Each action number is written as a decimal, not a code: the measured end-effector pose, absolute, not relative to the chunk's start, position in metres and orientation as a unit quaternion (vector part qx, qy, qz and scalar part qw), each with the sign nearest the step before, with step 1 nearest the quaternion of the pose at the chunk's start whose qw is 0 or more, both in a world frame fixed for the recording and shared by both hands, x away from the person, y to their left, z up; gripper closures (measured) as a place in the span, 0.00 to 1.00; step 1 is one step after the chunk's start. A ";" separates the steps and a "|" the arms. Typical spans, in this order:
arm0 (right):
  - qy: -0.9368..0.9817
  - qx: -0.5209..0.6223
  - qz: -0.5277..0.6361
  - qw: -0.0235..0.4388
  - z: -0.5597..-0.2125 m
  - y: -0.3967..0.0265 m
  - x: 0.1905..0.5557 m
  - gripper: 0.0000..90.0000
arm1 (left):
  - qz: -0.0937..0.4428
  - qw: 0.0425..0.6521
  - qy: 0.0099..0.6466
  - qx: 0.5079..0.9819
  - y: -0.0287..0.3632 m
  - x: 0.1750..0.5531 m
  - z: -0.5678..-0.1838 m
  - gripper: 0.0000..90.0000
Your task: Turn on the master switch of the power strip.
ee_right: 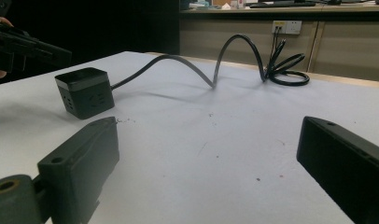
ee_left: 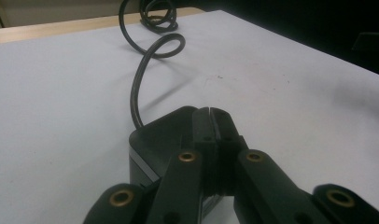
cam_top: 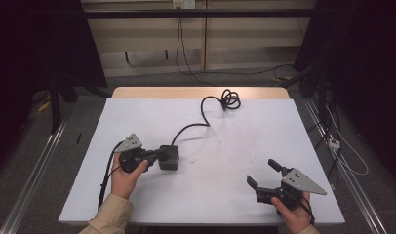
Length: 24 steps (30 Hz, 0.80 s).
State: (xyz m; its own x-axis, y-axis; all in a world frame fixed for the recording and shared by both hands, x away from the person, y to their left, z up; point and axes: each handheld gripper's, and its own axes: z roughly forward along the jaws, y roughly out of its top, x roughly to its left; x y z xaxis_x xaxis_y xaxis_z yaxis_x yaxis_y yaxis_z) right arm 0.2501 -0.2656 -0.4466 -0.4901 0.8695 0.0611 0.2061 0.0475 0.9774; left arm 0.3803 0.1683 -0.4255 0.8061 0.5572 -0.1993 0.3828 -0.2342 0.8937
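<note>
Presently: black power cube [cam_top: 168,157], left of centre on white desk [cam_top: 245,126], cord [cam_top: 206,109] trailing back. Left tongs [cam_top: 159,155] closed, tips over cube, seemingly pressing it. Right tongs [cam_top: 264,174] spread wide, empty, standing by.

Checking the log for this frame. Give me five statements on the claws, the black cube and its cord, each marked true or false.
1. The left claw has its jaws closed together, over the black cube-shaped power block. True.
2. The right claw grips the block. False: it is open, apart from the block, holding nothing.
3. The block's black round cord ends in loose loops near the far edge of the white table top. True.
4. The block lies on the floor. False: it sits on the table.
5. The cord is stretched straight. False: it curves and arches.
</note>
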 end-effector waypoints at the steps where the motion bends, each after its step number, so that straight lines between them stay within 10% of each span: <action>1: 0.659 0.408 0.557 0.298 -0.447 -0.266 0.250 0.06 | 0.082 0.539 0.299 0.783 0.168 0.381 -0.426 1.00; 24: 0.657 0.410 0.557 0.300 -0.446 -0.267 0.248 0.06 | 0.088 0.531 0.297 0.789 0.164 0.382 -0.429 1.00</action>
